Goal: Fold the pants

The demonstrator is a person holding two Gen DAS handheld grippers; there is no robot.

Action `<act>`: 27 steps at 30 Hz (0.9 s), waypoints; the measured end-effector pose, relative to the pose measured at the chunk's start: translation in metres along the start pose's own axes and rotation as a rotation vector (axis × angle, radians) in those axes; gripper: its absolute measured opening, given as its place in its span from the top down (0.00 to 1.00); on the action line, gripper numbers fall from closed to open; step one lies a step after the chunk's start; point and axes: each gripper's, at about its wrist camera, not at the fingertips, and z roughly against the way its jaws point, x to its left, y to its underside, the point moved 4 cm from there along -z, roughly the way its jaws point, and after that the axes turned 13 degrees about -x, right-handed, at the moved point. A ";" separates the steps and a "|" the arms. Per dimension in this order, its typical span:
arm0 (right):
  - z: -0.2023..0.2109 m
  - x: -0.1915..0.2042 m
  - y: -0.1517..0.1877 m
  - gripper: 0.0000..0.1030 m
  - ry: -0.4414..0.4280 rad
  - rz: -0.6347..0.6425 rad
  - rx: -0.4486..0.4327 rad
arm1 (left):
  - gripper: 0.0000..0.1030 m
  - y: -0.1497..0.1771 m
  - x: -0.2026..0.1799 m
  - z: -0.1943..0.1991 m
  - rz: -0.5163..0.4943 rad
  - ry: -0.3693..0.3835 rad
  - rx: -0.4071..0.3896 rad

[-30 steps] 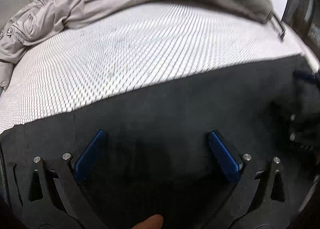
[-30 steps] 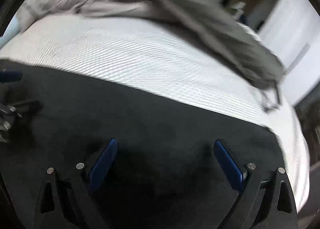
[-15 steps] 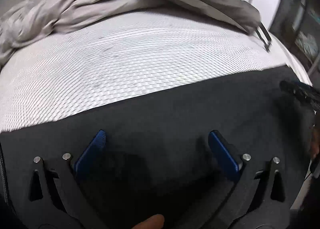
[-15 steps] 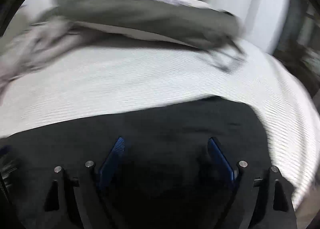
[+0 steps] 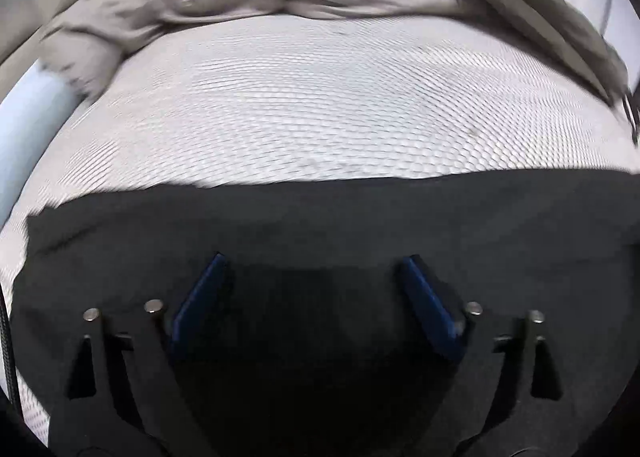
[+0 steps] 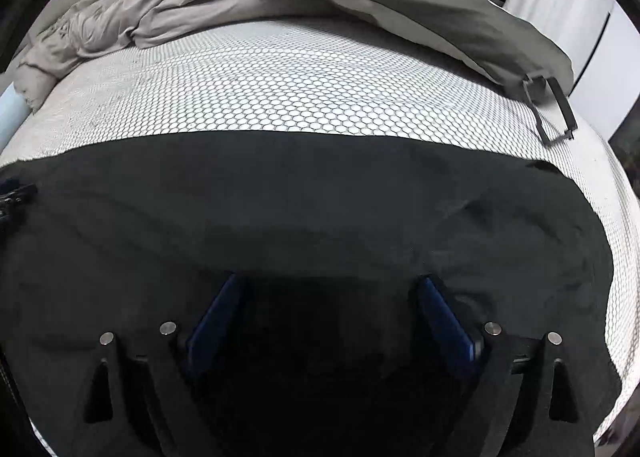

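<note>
Black pants point(image 6: 320, 209) flat as before under both released tongs, left tongs point(image 5: 316, 269) just narrowed, right tongs point(image 6: 332, 289) widened.

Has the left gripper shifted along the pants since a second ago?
Yes. The left gripper slid leftward along the pants: their left end is now in view.

We see black pants point(image 6: 280, 209) spread flat, lightly wrinkled, on the near part of the honeycomb-patterned bed point(image 6: 320, 97), well apart from the bedding at its far end.
</note>
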 end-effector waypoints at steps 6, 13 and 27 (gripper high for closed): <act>0.035 0.063 -0.005 0.11 -0.342 -0.042 -0.037 | 0.18 0.023 -0.057 0.056 -0.008 0.290 -0.036; 0.025 0.085 0.022 0.11 -0.211 0.183 0.025 | 0.17 0.047 -0.060 0.049 -0.129 0.235 0.019; 0.057 0.016 0.031 0.08 -0.223 -0.001 -0.041 | 0.38 0.045 0.119 0.084 0.079 -0.015 -0.060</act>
